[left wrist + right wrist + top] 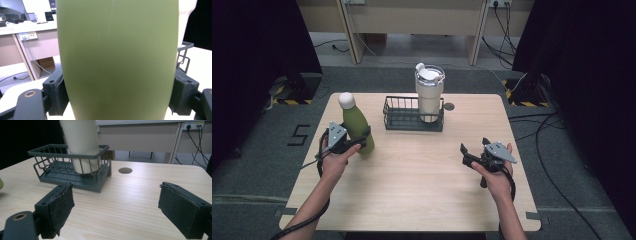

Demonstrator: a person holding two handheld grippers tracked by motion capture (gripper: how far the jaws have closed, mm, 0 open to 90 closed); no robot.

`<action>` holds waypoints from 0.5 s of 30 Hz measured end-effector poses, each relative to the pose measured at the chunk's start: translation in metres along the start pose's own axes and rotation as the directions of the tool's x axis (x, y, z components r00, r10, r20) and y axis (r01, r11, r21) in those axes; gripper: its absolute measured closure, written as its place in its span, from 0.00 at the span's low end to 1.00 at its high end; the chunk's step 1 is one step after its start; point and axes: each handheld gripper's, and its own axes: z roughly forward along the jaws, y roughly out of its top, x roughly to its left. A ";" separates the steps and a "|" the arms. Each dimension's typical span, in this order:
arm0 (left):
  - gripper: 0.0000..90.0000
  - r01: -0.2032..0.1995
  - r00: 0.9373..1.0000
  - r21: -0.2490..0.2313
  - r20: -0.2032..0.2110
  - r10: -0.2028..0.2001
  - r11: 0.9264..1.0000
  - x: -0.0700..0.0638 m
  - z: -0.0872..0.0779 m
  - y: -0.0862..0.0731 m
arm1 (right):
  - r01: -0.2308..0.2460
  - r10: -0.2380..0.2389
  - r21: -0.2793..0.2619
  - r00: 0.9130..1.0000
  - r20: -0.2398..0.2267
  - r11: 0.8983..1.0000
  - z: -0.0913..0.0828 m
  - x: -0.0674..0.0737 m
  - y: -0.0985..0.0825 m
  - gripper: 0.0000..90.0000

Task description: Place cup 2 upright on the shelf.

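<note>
A green bottle with a white cap stands upright at the table's left side. My left gripper is shut on its lower body. In the left gripper view the green bottle sits between the two pads, which press on its sides. My right gripper hovers low over the right part of the table. In the right gripper view its jaws stand open with bare wood between them. A cream tumbler with a lid stands in a dark wire basket at the back middle.
The wire basket and the tumbler lie ahead and left of the right jaws. A round hole is in the wooden table beside the basket. Desks, cables and dark curtains lie beyond the table.
</note>
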 end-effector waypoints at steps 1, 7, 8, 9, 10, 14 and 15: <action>0.22 -0.001 1.000 -0.004 0.001 0.001 1.000 -0.001 0.001 0.002 | 0.002 -0.002 0.000 1.000 0.001 1.000 0.000 0.000 0.000 0.14; 0.22 -0.007 1.000 -0.017 0.010 0.007 1.000 -0.005 0.004 0.011 | 0.000 0.000 -0.002 1.000 0.005 1.000 -0.001 -0.001 0.001 0.15; 0.22 -0.010 1.000 -0.018 0.012 0.010 1.000 -0.006 0.005 0.012 | -0.004 0.004 0.000 1.000 0.004 1.000 -0.001 -0.001 0.001 0.15; 0.22 -0.010 1.000 -0.018 0.012 0.010 1.000 -0.006 0.005 0.012 | -0.004 0.004 -0.001 1.000 0.004 1.000 -0.001 -0.001 0.001 0.15; 0.22 -0.011 1.000 -0.022 0.014 0.011 1.000 -0.007 0.006 0.015 | -0.004 0.004 -0.003 1.000 0.004 1.000 -0.001 -0.001 0.001 0.15; 0.22 -0.012 1.000 -0.030 0.019 0.013 0.999 -0.010 0.009 0.019 | -0.006 0.006 -0.005 1.000 0.005 1.000 -0.002 -0.002 0.001 0.15; 0.22 -0.013 1.000 -0.033 0.022 0.014 0.999 -0.011 0.010 0.020 | -0.006 0.006 -0.003 1.000 0.006 1.000 -0.002 -0.002 0.001 0.15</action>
